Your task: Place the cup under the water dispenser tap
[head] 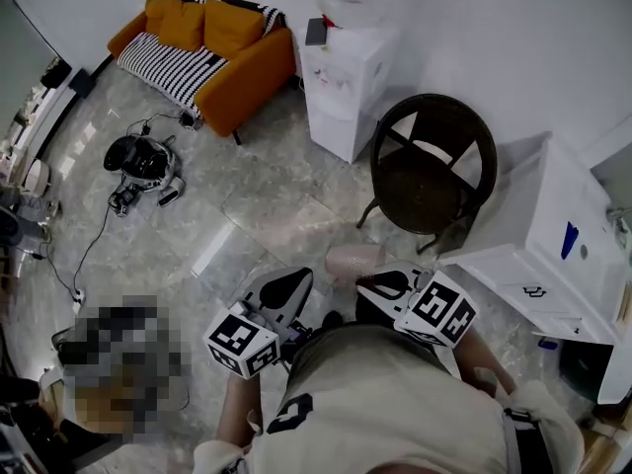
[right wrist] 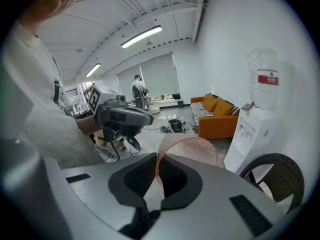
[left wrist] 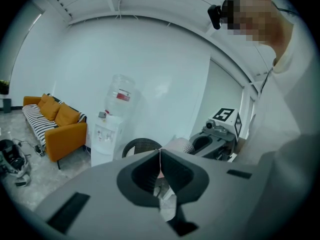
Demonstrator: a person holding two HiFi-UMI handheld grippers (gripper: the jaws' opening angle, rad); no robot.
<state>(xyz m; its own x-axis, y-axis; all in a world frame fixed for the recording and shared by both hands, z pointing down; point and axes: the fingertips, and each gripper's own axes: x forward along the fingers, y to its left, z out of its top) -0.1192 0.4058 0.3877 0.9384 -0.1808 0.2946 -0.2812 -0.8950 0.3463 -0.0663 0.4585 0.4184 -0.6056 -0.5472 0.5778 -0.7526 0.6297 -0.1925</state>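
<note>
A translucent pink cup (right wrist: pixel 192 146) is gripped by its rim in my right gripper (right wrist: pixel 157 156), whose jaws pinch the cup's wall. In the head view the cup (head: pixel 354 262) hangs over the floor in front of my right gripper (head: pixel 380 284). The white water dispenser (head: pixel 348 87) with its bottle on top stands against the far wall, well beyond the cup, and shows also as the dispenser (right wrist: pixel 252 129) at the right. My left gripper (head: pixel 286 289) is beside the right one; its jaws (left wrist: pixel 160 151) meet at the tips with nothing held.
A dark round wicker chair (head: pixel 433 166) stands between me and the dispenser, slightly right. An orange sofa (head: pixel 207 47) sits at the far left, a white cabinet (head: pixel 553 235) at the right. Cables and a black device (head: pixel 143 161) lie on the tiled floor at left.
</note>
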